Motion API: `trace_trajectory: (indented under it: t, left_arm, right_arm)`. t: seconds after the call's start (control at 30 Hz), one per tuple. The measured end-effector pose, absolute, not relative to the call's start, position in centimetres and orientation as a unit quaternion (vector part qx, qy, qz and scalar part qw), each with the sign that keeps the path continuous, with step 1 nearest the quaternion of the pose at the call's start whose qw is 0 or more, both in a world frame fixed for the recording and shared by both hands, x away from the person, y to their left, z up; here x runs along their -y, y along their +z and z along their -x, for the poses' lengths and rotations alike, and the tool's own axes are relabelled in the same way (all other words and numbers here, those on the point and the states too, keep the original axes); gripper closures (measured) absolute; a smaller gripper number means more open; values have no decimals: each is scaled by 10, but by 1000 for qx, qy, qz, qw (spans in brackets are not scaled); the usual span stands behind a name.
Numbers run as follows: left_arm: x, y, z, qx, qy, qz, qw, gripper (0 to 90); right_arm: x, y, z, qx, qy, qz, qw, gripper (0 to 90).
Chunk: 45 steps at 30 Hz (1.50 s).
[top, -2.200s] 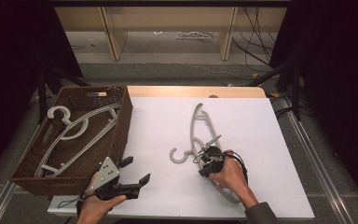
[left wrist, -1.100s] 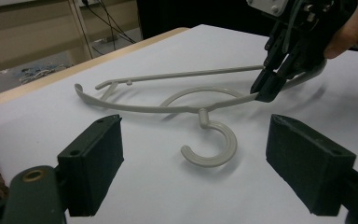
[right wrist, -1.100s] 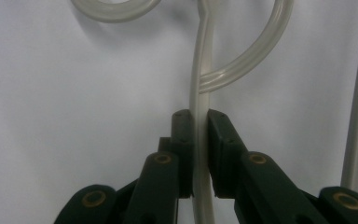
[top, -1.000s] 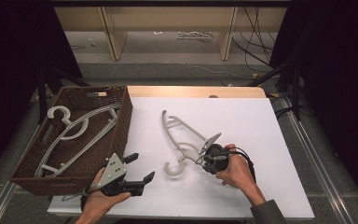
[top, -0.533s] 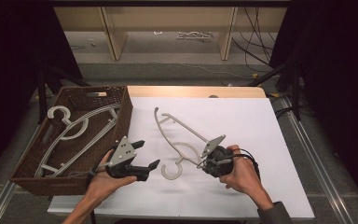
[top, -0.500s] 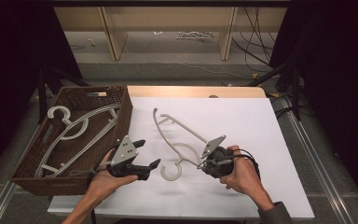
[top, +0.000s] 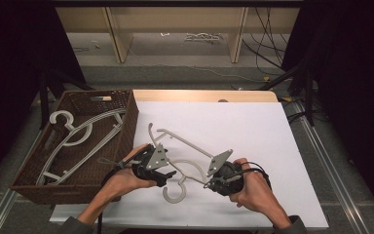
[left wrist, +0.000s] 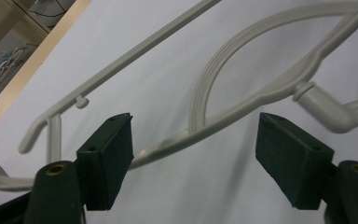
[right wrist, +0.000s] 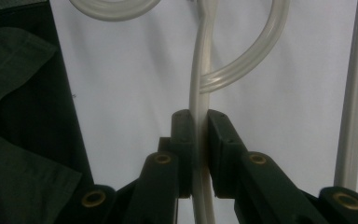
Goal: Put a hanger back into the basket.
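The pale grey plastic clothes hanger [top: 185,156] lies on the white table sheet [top: 253,126], its hook at about six o'clock near the front edge; the right gripper [right wrist: 198,140] has its jaws clamped on one thin arm of the hanger; the left gripper [left wrist: 193,163] stands with jaws wide apart, straddling the other arm, seemingly without touching; at nine o'clock the brown woven basket [top: 126,122] holds more grey hangers [top: 78,134].
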State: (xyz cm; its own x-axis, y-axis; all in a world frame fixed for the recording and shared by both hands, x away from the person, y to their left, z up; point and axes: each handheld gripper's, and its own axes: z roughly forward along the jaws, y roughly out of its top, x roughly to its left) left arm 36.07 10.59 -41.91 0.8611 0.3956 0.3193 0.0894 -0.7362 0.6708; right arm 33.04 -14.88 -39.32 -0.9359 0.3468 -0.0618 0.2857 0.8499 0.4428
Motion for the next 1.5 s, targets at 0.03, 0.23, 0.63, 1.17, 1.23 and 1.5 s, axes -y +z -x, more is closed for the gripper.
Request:
trace_trajectory:
  t: [0.03, 0.23, 0.63, 1.17, 1.23, 1.5]
  left_arm:
    - [-105, -421, -360, -127, 230, -905, 333, 273]
    - [-101, -428, -359, -80, 230, -923, 297, 333]
    - [-95, -432, -354, -23, 221, -932, 286, 511]
    - [-99, -410, -341, 52, 247, -930, 266, 697]
    - [-98, -410, -339, 58, 243, -931, 268, 724]
    - [-97, -404, -335, 32, 186, -927, 325, 778]
  right_arm:
    - [148, -393, -330, -960, 218, -164, 68, 822]
    - [145, -392, -327, -964, 214, -148, 62, 822]
    - [141, -391, -323, -967, 214, -129, 52, 822]
    - [157, -378, -330, -958, 265, -92, 50, 815]
    - [159, -375, -331, -958, 267, -92, 51, 808]
    - [174, -367, -338, -949, 283, -113, 79, 739]
